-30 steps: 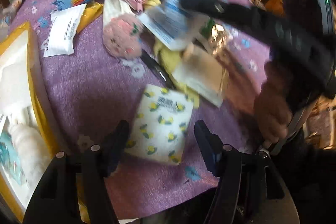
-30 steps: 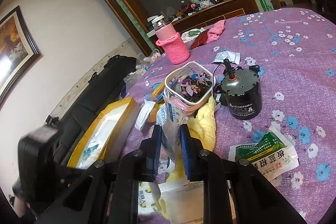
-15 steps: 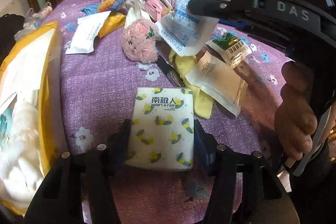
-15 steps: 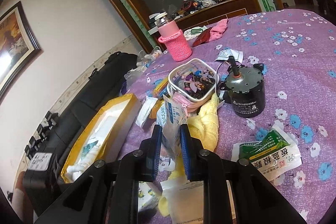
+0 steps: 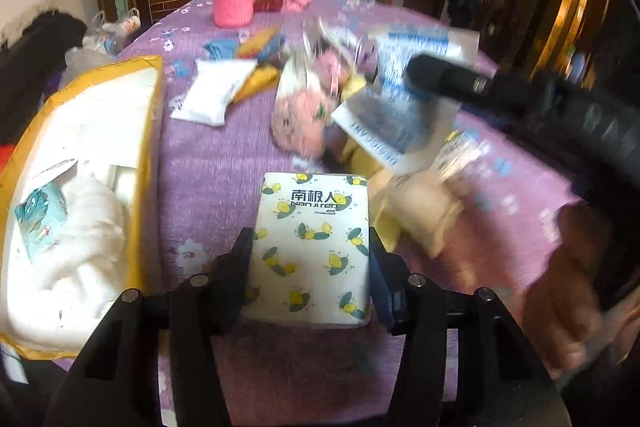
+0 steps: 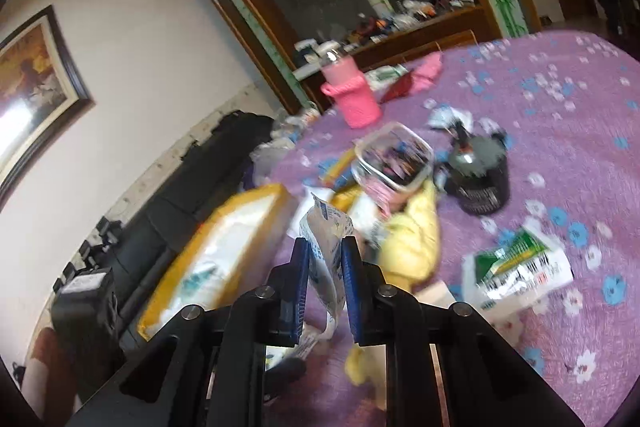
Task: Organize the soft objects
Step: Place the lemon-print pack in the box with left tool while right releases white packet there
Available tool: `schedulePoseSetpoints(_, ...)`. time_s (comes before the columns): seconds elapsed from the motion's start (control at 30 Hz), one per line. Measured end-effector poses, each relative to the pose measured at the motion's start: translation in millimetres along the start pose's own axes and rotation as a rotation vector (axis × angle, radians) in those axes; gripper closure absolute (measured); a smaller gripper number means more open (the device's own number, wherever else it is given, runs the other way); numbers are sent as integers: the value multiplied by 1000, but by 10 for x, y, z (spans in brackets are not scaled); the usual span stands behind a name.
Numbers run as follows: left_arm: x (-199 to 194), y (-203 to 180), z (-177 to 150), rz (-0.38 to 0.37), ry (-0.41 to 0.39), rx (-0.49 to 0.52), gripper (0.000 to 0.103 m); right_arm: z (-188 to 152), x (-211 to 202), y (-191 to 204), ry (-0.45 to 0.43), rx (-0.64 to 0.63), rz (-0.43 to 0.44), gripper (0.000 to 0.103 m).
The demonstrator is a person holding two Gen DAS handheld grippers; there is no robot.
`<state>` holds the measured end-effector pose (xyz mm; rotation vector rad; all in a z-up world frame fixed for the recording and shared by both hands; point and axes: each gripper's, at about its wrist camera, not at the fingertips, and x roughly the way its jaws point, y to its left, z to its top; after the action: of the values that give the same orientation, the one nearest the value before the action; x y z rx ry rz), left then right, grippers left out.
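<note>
At lower centre, we are closing the left gripper (image 5: 310, 259) around the tissue pack (image 5: 310, 247), its jaws flanking it, while the right gripper (image 6: 325, 279) is pinching a sachet (image 6: 326, 243); the box (image 5: 150, 131) at left is part-filled, and much clutter is waiting.

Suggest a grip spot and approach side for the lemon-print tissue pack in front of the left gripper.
Take the lemon-print tissue pack across its two long side edges, near the end closest to the left gripper, coming in from that near end. It lies flat on the purple tablecloth, long axis in line with the fingers, which already flank both edges; the jaws have just been closing on it. Whether the pads press yet is unclear.
</note>
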<state>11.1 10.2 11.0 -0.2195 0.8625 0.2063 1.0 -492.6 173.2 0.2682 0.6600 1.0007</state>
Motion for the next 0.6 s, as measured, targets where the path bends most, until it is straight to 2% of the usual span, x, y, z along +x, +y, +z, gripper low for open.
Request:
schedulePoseSetpoints(0.07, -155, 108, 55, -42, -23, -57, 52, 35, -15, 70, 11, -4, 1, 87)
schedulePoseSetpoints(0.2, -574, 575, 156, -102, -117, -230, 52, 82, -56, 153, 63, 46, 78, 87)
schedulePoseSetpoints(0.27, -796, 879, 138, -56, -168, -330, 52, 116, -82, 297, 63, 10, 109, 87)
schedulePoseSetpoints(0.4, -987, 1356, 61, 101, -203, -436, 52, 242, 98, 607, 108, -44, 202, 87)
schedulePoseSetpoints(0.53, -1010, 1721, 39, 125, -219, -493, 52, 353, 441, 921, 153, -103, 265, 87)
schedulePoseSetpoints(0.6, -994, 1801, 39, 148, -221, -498, 52, 368, 637, 998, 165, -123, 263, 87)
